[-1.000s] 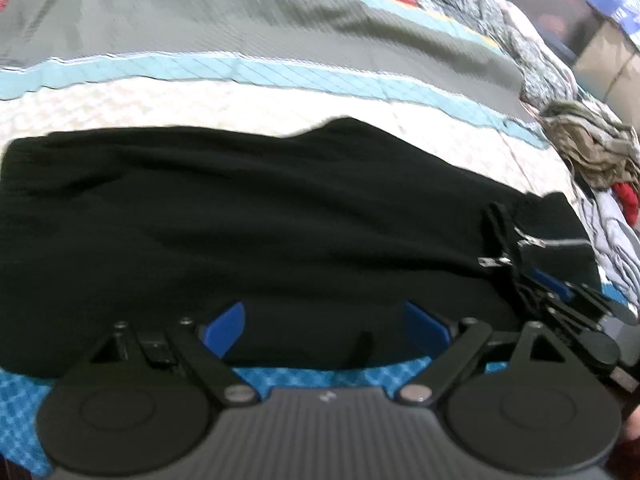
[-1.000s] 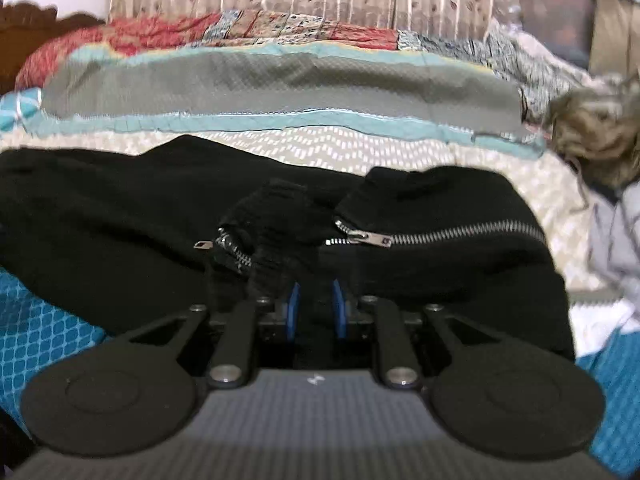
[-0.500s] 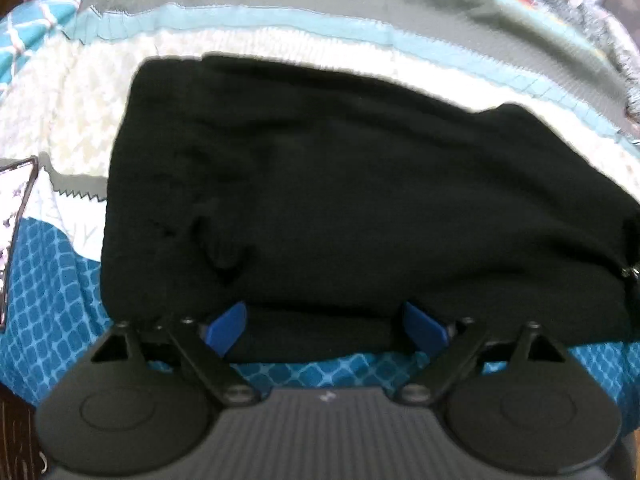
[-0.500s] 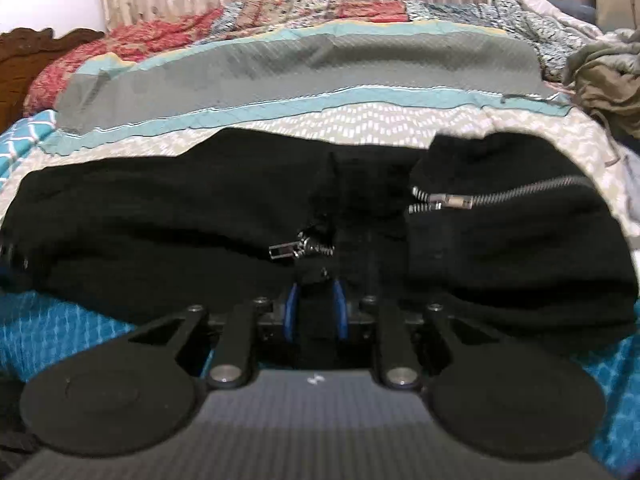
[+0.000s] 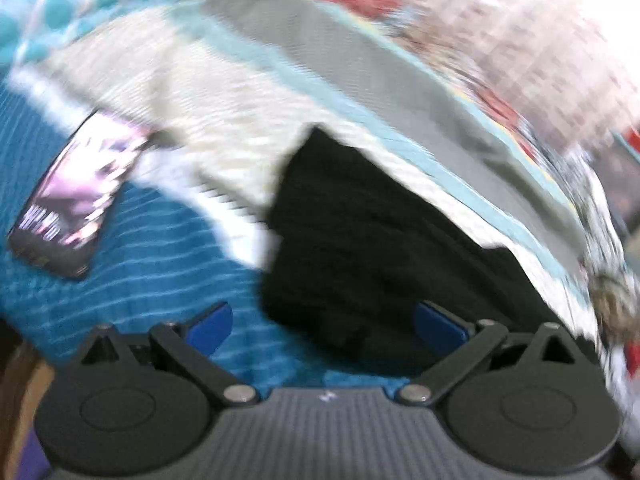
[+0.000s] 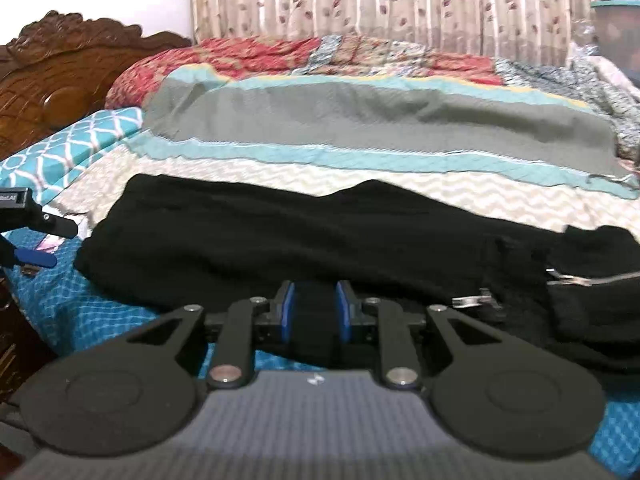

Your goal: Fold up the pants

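Black pants (image 6: 304, 236) lie spread across the bed, with silver zippers (image 6: 580, 280) at their right end. My right gripper (image 6: 316, 312) sits at the pants' near edge, its blue pads close together on black fabric. In the blurred left wrist view the pants (image 5: 384, 248) fill the centre right. My left gripper (image 5: 326, 322) is open and empty over the pants' left near corner. The left gripper also shows at the left edge of the right wrist view (image 6: 28, 236).
A phone (image 5: 76, 196) lies on the blue patterned sheet (image 5: 152, 276) left of the pants. A striped grey and teal quilt (image 6: 360, 128) lies behind them. A carved wooden headboard (image 6: 64, 72) stands at the far left, a curtain (image 6: 380, 4) behind.
My left gripper has swung left along the pants to their left end, bringing the phone into view. My right gripper has shifted left, so the zippers now sit to its right.
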A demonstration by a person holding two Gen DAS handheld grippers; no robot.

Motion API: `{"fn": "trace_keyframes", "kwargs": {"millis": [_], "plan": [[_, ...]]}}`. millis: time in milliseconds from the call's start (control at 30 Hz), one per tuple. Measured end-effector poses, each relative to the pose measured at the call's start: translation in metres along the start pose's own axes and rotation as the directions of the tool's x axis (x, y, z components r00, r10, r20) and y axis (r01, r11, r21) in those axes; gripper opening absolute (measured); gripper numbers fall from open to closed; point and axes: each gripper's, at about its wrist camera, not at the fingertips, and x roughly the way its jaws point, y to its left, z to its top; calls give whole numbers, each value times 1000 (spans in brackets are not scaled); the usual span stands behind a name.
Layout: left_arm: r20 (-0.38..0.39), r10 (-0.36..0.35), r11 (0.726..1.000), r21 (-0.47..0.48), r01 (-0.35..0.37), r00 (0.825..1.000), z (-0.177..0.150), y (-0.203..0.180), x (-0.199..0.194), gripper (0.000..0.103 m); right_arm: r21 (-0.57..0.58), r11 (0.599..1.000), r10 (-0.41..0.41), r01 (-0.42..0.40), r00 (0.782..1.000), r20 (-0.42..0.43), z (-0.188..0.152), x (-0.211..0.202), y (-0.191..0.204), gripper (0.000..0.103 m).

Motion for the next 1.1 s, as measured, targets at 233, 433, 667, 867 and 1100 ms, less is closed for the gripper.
{"fn": "trace_keyframes", "kwargs": {"millis": [233,433,667,867,1100], "plan": [[-41,-83,986,-150,76,996,11,28,28,103,-10,1000,9,-10,997,-77,-12,5,26,25],[-26,-7,1000,-6,7,1000,20,-5,52,83,15,1000,-17,19,995,-102,-13,7,26,25],[10,-7,992,125,5,1000,13,-28,29,27,24,999,-34,37,992,-125,-14,12,26,25],[240,-61,949,316,-18,969,38,-60,-10,13,13,999,-37,39,989,-144,-15,18,32,25],[102,142,936,309,-167,985,50,-31,53,20,24,999,-40,44,987,-155,-16,19,30,25]]}}
